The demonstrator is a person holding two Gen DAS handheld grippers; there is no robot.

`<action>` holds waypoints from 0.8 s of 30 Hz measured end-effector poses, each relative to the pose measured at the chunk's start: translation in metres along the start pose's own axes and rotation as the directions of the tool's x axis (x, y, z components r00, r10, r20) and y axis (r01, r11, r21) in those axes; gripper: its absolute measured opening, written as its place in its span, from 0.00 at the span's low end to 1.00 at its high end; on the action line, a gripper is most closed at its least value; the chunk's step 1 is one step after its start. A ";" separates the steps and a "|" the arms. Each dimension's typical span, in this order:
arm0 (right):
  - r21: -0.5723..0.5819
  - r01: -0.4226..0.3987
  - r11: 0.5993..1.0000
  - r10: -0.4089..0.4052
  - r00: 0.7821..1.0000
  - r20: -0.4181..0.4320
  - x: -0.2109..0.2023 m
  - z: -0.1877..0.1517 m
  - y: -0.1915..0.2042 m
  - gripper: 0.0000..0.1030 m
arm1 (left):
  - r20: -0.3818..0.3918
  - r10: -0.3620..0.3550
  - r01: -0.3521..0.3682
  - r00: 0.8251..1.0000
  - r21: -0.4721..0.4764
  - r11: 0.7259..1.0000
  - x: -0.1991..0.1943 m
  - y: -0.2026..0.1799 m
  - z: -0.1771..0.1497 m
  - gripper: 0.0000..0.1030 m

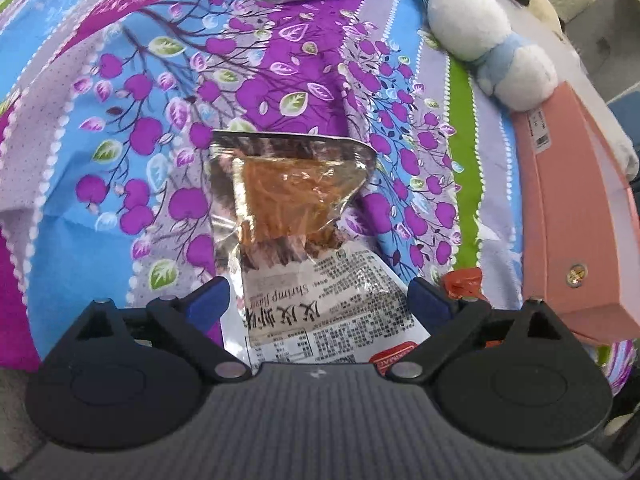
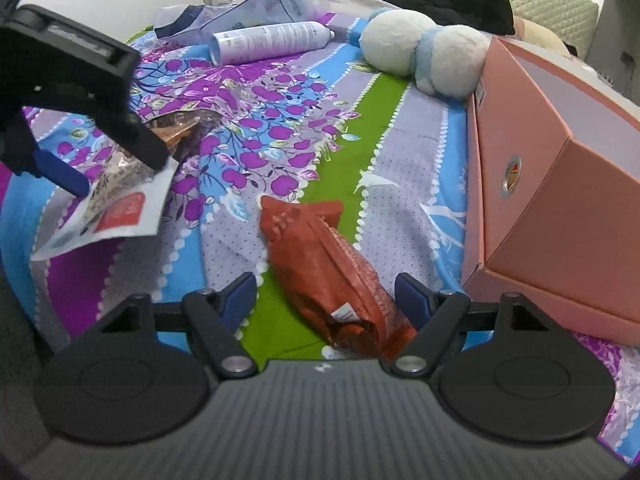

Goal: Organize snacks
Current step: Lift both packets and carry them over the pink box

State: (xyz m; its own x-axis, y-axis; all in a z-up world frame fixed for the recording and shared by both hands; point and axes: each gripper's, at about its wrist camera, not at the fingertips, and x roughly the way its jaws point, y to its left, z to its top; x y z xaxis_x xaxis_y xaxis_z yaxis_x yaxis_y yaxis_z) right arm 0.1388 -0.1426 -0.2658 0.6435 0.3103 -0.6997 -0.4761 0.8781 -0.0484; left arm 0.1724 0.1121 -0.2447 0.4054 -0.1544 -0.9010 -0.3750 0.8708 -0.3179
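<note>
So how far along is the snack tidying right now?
Nothing looks packed yet. The open left tool straddles the clear shrimp-flavour snack bag; the open right tool straddles the red snack packet. Both still lie on the floral sheet, outside the pink cardboard box.

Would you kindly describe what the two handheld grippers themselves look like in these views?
Both look alike. The left gripper has a dark grey ribbed body, two round black discs at its sides, black linkage arms with silver pivot pins, and blue fingers. The right gripper shows the same build, with a small white mark on its body. No cables, sleeves or hands show.
</note>
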 end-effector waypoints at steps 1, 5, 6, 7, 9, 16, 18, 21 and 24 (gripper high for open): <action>0.007 -0.002 1.000 0.002 1.000 -0.002 0.000 0.000 0.000 0.74 | -0.001 0.003 -0.003 1.000 0.006 1.000 0.002 -0.002 0.001 0.95; 0.001 -0.002 1.000 0.002 1.000 -0.016 0.001 0.002 0.003 0.70 | 0.014 0.010 -0.010 1.000 0.027 1.000 0.011 -0.007 0.003 0.95; -0.007 0.000 1.000 0.000 1.000 -0.023 0.001 0.003 0.005 0.70 | 0.023 0.017 -0.017 1.000 0.030 0.999 0.012 -0.008 0.003 0.95; -0.015 -0.002 1.000 0.002 1.000 -0.031 0.002 0.004 0.006 0.70 | 0.031 0.024 -0.025 0.999 0.037 0.999 0.013 -0.010 0.003 0.95; -0.035 -0.005 0.999 0.003 0.999 -0.047 0.003 0.006 0.010 0.67 | 0.040 0.045 -0.048 0.998 0.066 0.997 0.014 -0.016 0.004 0.93; -0.014 -0.032 0.999 0.031 0.997 -0.068 0.000 0.014 0.008 0.48 | 0.092 0.057 -0.072 0.994 0.177 0.981 0.007 -0.027 0.000 0.76; 0.005 -0.023 1.000 0.023 0.997 -0.069 -0.002 0.014 0.007 0.47 | 0.102 0.045 -0.064 0.994 0.196 0.979 0.003 -0.027 -0.002 0.66; 0.054 -0.028 0.998 0.031 0.998 -0.060 -0.009 0.015 0.002 0.47 | 0.110 0.024 -0.046 0.994 0.207 0.977 -0.003 -0.026 -0.004 0.61; 0.130 -0.007 0.991 0.012 0.999 -0.038 -0.016 0.018 -0.007 0.47 | 0.116 -0.010 -0.016 0.993 0.219 0.976 -0.011 -0.028 -0.006 0.56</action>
State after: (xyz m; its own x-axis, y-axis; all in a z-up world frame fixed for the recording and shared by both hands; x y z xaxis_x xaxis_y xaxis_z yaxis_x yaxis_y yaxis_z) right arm 0.1424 -0.1472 -0.2414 0.6145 0.3066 -0.7269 -0.3986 0.9158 0.0493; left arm 0.1731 0.0868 -0.2274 0.5028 -0.1082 -0.8576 -0.1895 0.9542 -0.2315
